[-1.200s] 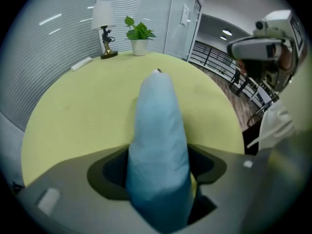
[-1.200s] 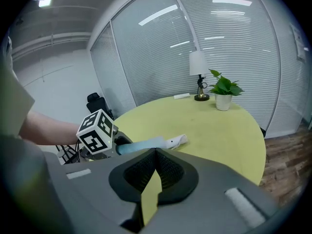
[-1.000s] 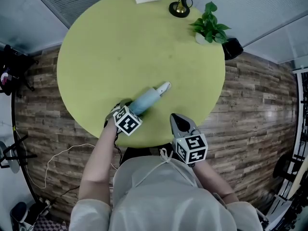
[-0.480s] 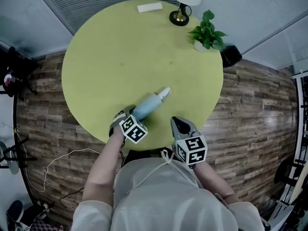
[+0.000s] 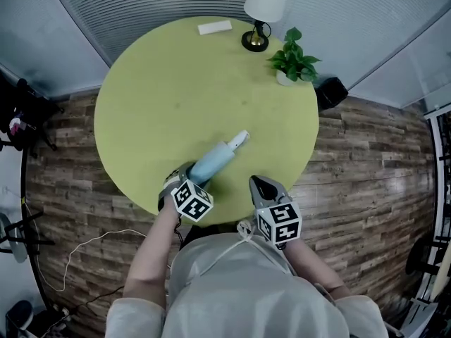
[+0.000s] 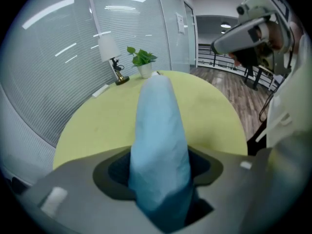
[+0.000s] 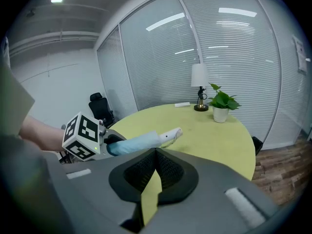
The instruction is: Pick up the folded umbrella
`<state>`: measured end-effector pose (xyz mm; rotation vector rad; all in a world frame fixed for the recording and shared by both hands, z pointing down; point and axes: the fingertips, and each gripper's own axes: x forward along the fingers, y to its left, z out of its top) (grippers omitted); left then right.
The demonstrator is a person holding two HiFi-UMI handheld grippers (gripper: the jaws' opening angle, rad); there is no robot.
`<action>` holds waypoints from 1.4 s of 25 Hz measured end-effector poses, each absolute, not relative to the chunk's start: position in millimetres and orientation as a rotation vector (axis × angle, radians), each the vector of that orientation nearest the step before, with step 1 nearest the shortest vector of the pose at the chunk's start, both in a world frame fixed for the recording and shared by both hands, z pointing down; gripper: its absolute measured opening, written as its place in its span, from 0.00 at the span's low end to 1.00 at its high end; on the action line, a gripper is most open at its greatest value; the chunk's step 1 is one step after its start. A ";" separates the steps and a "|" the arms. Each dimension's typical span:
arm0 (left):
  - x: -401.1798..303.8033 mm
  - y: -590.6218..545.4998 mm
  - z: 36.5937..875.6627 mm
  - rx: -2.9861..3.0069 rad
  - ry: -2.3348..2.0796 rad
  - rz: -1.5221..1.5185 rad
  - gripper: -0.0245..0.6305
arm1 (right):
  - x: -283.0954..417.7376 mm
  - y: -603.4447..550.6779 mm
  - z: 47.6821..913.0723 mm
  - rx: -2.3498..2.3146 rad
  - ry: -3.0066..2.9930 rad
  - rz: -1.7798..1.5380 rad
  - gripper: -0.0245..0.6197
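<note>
- Left gripper (image 5: 184, 177) clamped around one end of the blue folded umbrella (image 5: 211, 162), lower centre of the head view, over the table (image 5: 176, 83).
- Right gripper (image 5: 261, 185) closed, empty.
- Risk: end-only grip; the long free end may droop and slide out.

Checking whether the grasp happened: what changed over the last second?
The left gripper closed on the folded umbrella and started raising it off the yellow table. The right gripper stayed shut and empty beside it; the lamp and potted plant did not move.
</note>
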<state>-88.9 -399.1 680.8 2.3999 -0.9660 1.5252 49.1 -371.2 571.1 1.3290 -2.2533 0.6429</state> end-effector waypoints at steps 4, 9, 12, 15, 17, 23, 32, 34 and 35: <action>-86.7 -407.7 639.7 2.460 -1.086 1.403 0.48 | 46.2 -371.8 561.1 1.318 -2.276 0.607 0.04; -83.5 -417.6 578.9 2.529 -1.256 1.152 0.48 | 39.7 -378.9 543.0 1.300 -2.311 0.543 0.04; -87.0 -422.8 539.3 2.553 -1.371 0.978 0.48 | 34.5 -386.0 528.7 1.290 -2.336 0.498 0.04; -94.3 -425.5 502.2 2.554 -1.473 0.789 0.48 | 30.0 -391.8 514.7 1.286 -2.361 0.460 0.04; -102.8 -426.3 477.6 2.551 -1.546 0.656 0.48 | 26.6 -394.3 506.3 1.283 -2.376 0.440 0.04; -134.0 -424.0 416.5 2.495 -1.755 0.277 0.48 | 19.8 -403.9 483.6 1.309 -2.428 0.393 0.04; -138.5 -408.3 412.6 2.465 -1.799 0.265 0.48 | 8.5 -402.2 462.7 1.293 -2.501 0.325 0.04; -136.6 -407.5 413.4 2.465 -1.801 0.266 0.48 | 7.0 -402.6 464.5 1.278 -2.505 0.336 0.04; -136.1 -407.3 414.6 2.463 -1.803 0.271 0.48 | 6.8 -402.9 466.5 1.275 -2.505 0.350 0.04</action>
